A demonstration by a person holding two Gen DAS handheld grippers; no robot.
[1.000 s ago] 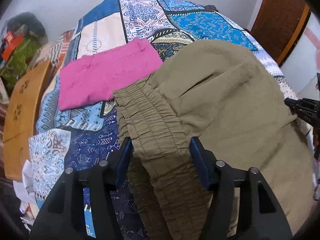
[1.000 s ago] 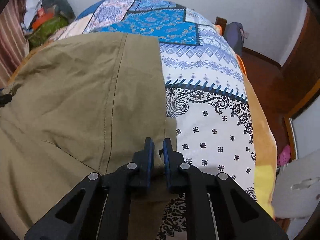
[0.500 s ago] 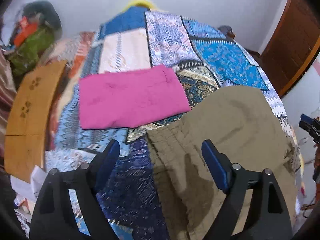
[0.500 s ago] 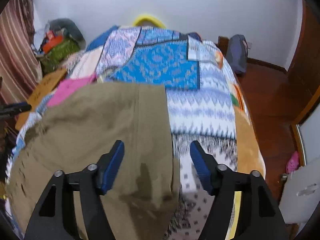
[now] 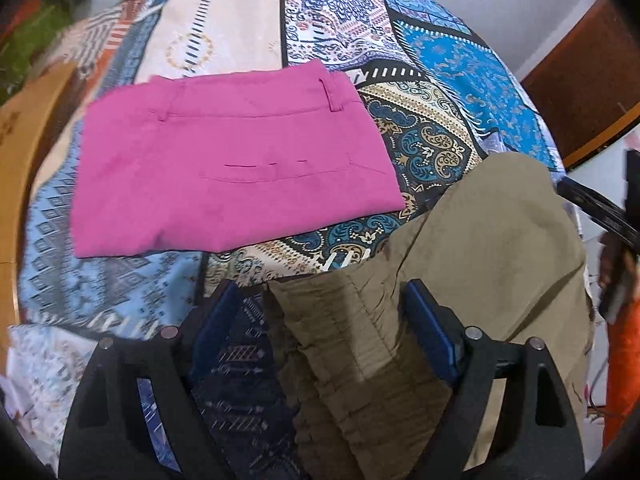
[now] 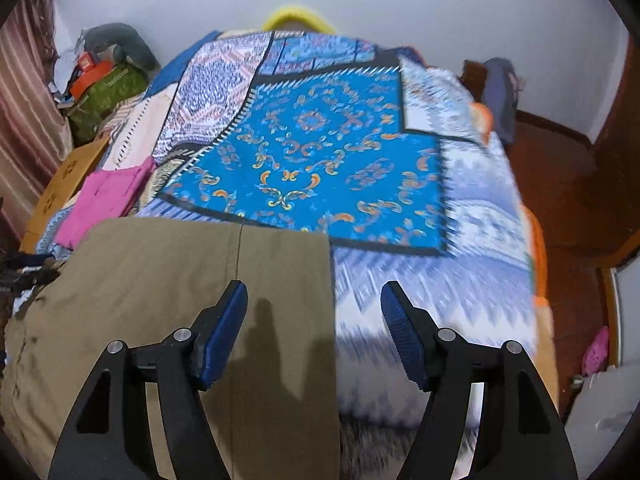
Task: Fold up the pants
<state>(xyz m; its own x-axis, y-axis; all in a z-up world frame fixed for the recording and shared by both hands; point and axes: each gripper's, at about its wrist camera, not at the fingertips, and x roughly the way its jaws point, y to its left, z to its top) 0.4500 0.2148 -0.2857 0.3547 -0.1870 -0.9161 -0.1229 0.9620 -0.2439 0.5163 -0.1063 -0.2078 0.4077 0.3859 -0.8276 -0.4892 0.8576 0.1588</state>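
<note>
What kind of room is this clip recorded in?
Most likely a home bedroom: the olive pants and folded pink pants lie on a bed with a patchwork quilt, beside a wooden door and a striped curtain.

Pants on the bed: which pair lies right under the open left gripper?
The olive pants, elastic waistband between the left gripper fingers. The pink pants lie folded farther away.

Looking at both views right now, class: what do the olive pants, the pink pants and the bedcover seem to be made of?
Olive pants: matte woven cloth, probably cotton; gathered elastic waistband.
Pink pants: smooth, finer weave, with crisp stitched seams and a belt loop.
Bedcover: thin printed patchwork fabric, likely cotton; fibre uncertain.
</note>
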